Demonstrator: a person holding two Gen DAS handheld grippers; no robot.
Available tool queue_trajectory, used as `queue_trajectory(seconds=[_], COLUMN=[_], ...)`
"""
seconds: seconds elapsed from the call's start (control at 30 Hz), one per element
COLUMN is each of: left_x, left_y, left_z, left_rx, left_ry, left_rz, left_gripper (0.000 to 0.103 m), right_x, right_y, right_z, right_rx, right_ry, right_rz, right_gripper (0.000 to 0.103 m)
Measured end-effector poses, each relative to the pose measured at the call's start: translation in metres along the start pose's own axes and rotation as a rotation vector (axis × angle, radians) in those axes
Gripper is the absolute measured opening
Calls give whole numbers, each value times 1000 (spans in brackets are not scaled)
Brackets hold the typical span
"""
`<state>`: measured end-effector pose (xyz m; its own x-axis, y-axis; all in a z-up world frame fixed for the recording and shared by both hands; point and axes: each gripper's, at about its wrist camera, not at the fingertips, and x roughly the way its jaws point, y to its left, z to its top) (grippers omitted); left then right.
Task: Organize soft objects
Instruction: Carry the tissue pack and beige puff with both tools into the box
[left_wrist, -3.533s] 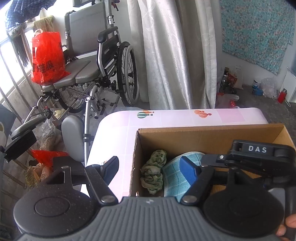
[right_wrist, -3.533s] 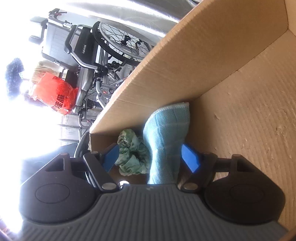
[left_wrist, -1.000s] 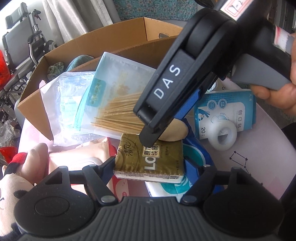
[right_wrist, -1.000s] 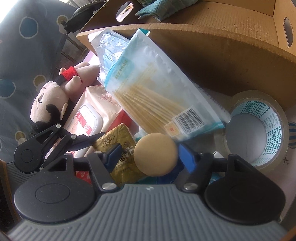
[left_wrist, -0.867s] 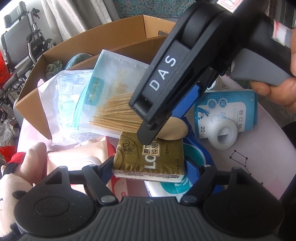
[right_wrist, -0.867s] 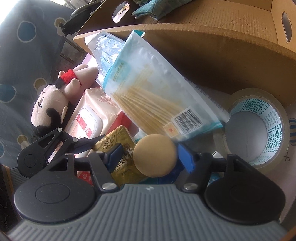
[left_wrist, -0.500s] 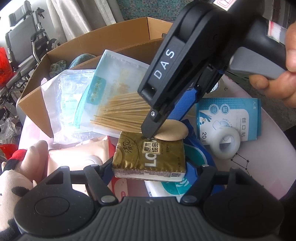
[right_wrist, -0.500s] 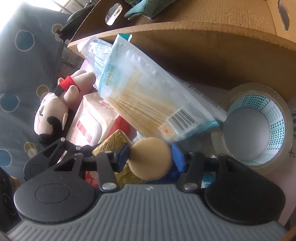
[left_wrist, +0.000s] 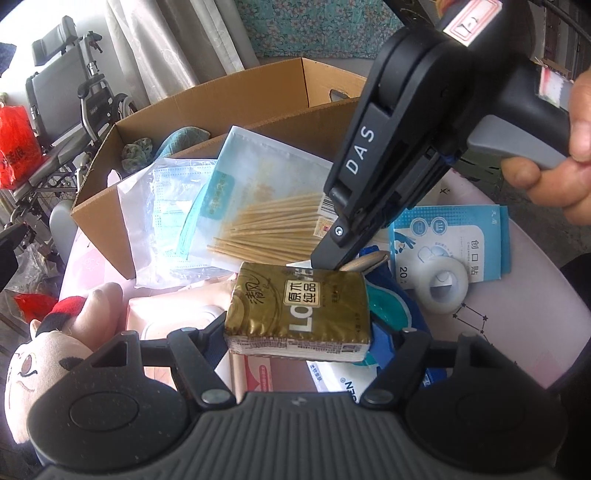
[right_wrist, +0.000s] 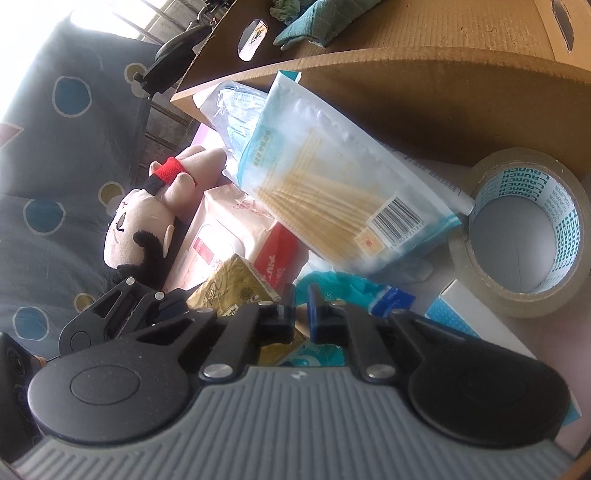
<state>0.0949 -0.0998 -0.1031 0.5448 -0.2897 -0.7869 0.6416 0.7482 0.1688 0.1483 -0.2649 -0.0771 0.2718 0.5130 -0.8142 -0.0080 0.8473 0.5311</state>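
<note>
A gold tissue pack sits between the fingers of my left gripper, which is shut on it just above the pile. My right gripper comes in from the upper right and is shut on a tan round puff, squashed thin between its blue pads. In the right wrist view, the right gripper shows only a sliver of the puff. A plush doll lies at the left. The cardboard box behind holds a green scrunchie and a teal cloth.
A bag of wooden sticks and a mask bag lean on the box front. A pink wipes pack, a blue plaster packet, a white tape ring and a brown tape roll crowd the table. A wheelchair stands behind.
The right jaws have closed on the tan puff and flattened it. The left gripper keeps hold of the gold pack and has risen a little.
</note>
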Motion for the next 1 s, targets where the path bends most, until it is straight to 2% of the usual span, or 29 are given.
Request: queue_trajectory(seconds=[0.27, 0.43, 0.5, 0.53, 0.63, 0.67, 0.8, 1.0], left_x=[6, 9, 10, 10, 9, 10, 10, 11], left_y=[-1, 1, 1, 1, 1, 1, 1, 1], left_z=[-12, -14, -14, -14, -14, -14, -13, -13], left_rx=[-13, -24, -24, -23, -18, -16, -9, 1], left_ry=[39, 46, 47, 47, 44, 44, 43, 43], left_rz=[-8, -9, -8, -9, -11, -12, -13, -13], left_gripper=[75, 75, 75, 75, 75, 75, 75, 75], right_x=[1, -13, -19, -23, -38, -41, -38, -14], right_y=[12, 15, 21, 24, 38, 43, 58, 67], right_z=[-20, -20, -22, -22, -27, -30, -48, -67], right_rx=[-75, -99, -139, -166, -320, -371, -628, -893], right_ry=[-32, -68, -89, -94, -120, -117, -34, 70], right_rz=[-81, -38, -42, -46, -90, -112, -212, -303], right_gripper=[5, 9, 19, 30, 45, 47, 47, 40])
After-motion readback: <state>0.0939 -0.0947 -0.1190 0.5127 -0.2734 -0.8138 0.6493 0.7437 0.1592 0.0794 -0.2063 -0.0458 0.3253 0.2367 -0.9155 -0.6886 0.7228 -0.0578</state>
